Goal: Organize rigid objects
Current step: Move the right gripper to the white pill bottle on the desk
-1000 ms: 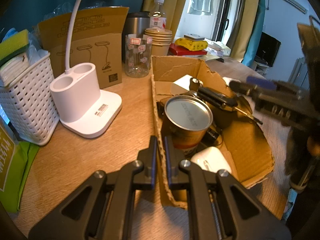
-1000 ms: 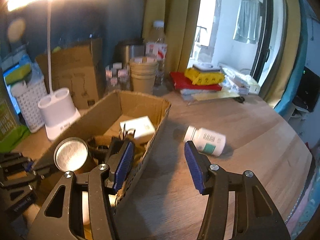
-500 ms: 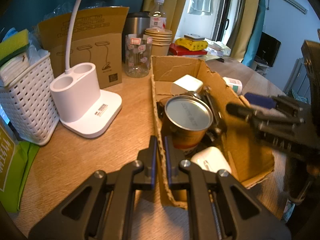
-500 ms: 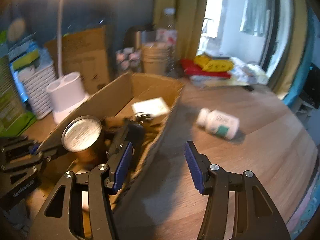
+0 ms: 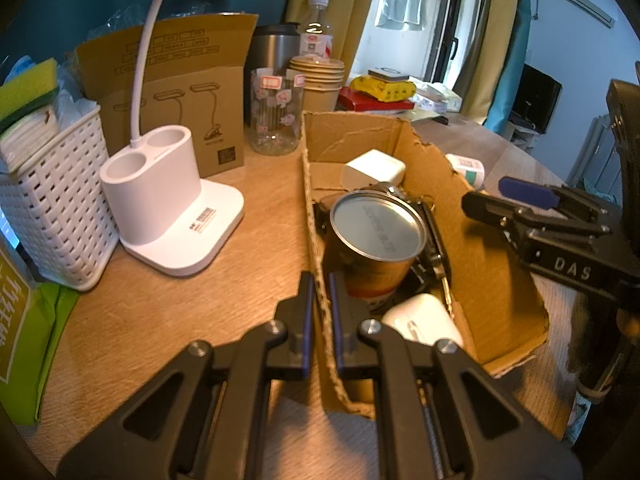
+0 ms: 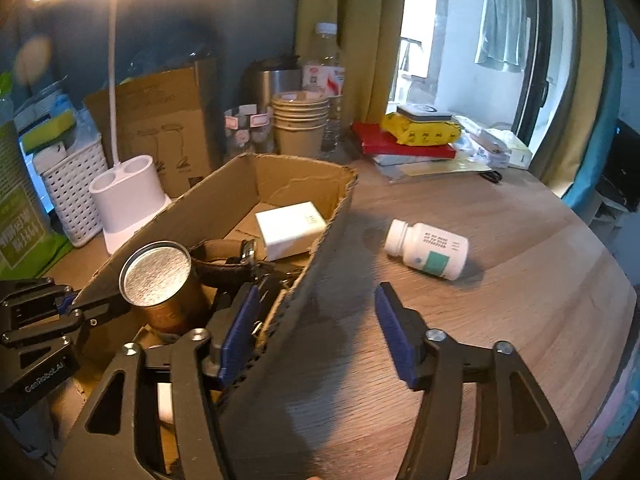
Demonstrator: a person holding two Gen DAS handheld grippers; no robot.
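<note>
Seemingly corrugated cardboard box (image 5: pixel 492 280) holds round metal-topped can (image 5: pixel 378 226).

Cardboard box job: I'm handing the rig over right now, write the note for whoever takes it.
Left gripper: shut on the near wall of the open brown cardboard box, steadying it.
Right gripper: fingers opening, nothing gripped; the box's right wall stands between them.
In the box: gold tin can with silver lid, white rectangular charger block, brown leather strap, a white rounded item.
Left to do: white pill bottle with green label lies on its side on the wooden table, right of the box.
</note>
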